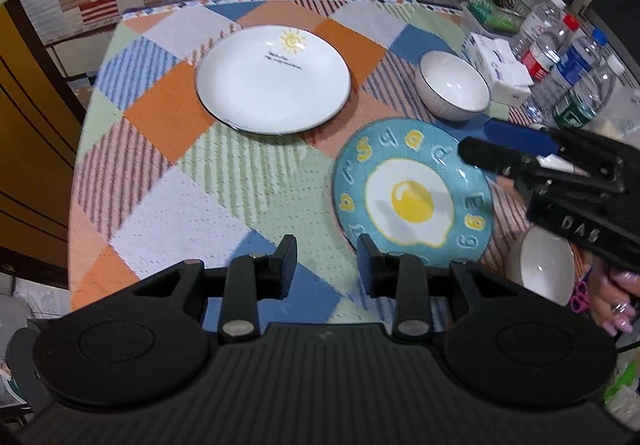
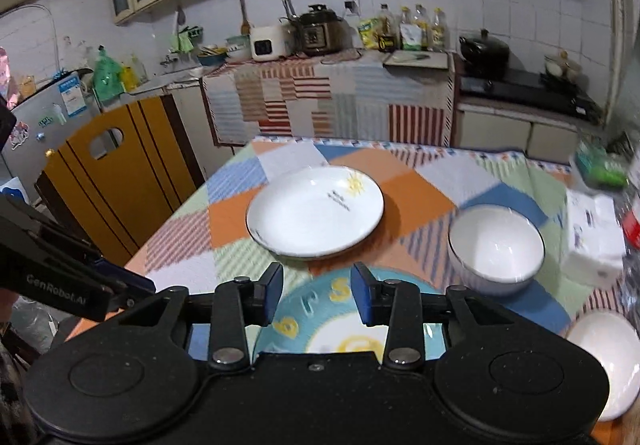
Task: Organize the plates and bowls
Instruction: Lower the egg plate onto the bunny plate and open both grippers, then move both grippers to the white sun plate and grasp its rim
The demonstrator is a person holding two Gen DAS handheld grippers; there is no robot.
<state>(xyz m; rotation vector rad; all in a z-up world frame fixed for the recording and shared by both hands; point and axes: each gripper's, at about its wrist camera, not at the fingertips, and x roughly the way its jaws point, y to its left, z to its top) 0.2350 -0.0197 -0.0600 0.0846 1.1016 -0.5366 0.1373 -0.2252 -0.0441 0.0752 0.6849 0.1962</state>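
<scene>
Both grippers hover with spread, empty jaws over the blue plate [image 1: 412, 197].
White plate [image 1: 274, 81] and bowl [image 1: 454, 89] sit beyond.

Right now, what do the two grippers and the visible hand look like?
Both are matte black plastic with ribbed bodies, two round caps and silver pivot pins. The left gripper has black fingers with blue pads; its side reads GenRobot.AI. The right gripper shows blue pads, raised "DAS" lettering. The hand wears rings and pink nail polish.

Colours on the table
Patchwork tablecloth [image 1: 224, 173] orange, blue, green; white sun plate [image 1: 273, 79]; turquoise fried-egg plate [image 1: 412, 193]; white bowl [image 1: 454, 85].
</scene>
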